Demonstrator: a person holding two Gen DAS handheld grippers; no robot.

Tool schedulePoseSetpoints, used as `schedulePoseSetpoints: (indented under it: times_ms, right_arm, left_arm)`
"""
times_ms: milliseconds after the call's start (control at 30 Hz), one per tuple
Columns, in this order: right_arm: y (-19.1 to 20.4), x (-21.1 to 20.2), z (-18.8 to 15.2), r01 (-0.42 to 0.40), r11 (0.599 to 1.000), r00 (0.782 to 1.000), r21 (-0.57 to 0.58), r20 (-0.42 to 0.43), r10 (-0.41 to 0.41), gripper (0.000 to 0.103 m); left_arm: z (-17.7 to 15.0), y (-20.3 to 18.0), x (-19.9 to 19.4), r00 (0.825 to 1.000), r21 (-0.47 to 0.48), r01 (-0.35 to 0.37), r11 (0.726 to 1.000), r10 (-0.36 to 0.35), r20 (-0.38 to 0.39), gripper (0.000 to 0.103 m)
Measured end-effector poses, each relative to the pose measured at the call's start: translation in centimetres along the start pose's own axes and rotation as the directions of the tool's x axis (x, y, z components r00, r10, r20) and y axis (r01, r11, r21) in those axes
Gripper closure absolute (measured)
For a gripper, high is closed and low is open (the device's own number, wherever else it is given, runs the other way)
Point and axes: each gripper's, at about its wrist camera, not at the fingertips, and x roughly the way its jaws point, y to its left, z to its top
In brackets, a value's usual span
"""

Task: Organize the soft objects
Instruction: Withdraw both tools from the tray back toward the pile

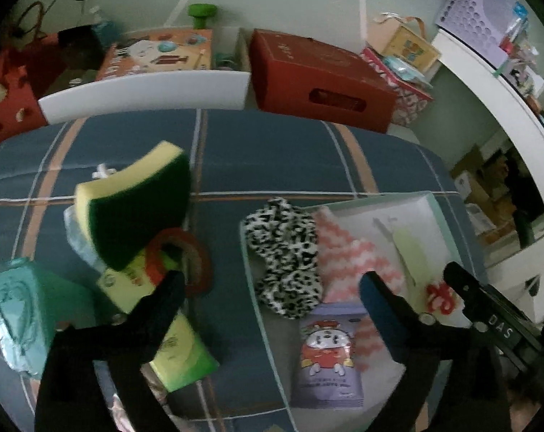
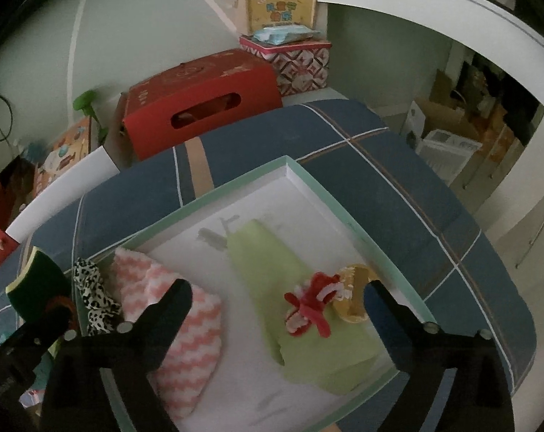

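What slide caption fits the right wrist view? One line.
Open right hand-held gripper over shallow box holding pink towel, green cloth, red toy.

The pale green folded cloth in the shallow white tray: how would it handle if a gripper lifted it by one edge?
The pale green folded cloth lies flat and limp, so it would probably droop and unfold. The red and white fuzzy toy resting on it would likely slide off.

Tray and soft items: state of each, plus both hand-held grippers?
Tray: open, partly filled.
Pink-white cloth: in tray, folded.
Green cloth: in tray, flat.
Red-white knit piece: on green cloth.
Leopard scrunchie: draped over tray rim.
Sponge: outside tray, tilted.
Left hand-held gripper: open, empty.
Right hand-held gripper: open, empty.
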Motion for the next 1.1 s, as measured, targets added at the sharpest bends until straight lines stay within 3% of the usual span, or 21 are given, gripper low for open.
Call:
schedulePoseSetpoints:
  times_ms: [200, 633, 833, 1100]
  right_arm:
    - [0.6, -0.6, 0.0, -0.014, 1.0, 1.0, -0.014, 0.015, 0.014, 0.004]
    - [3.9, -3.4, -0.5, -0.049, 0.993, 0.993, -0.109, 0.1, 0.06, 0.004]
    - [5.2, -4.8, -0.9, -0.016, 0.991, 0.984, -0.134, 0.174, 0.04, 0.004]
    - [6.5, -6.4, -1.5, -0.023, 0.988, 0.965, -0.155, 0.253, 0.062, 0.004]
  left_arm:
    - [-0.5, 0.8, -0.9, 0.999, -0.016, -0.053, 0.998, 0.053, 0.004, 0.004]
    - [-2.1, 2.5, -4.1, 0.995, -0.041, -0.095, 0.995, 0.096, 0.025, 0.004]
    - [-2.9, 4.4, -5.8, 0.982, -0.08, -0.171, 0.982, 0.176, 0.064, 0.004]
    - [-3.9, 6.9, -7.6, 0.979, -0.159, -0.162, 0.974, 0.179, 0.102, 0.004]
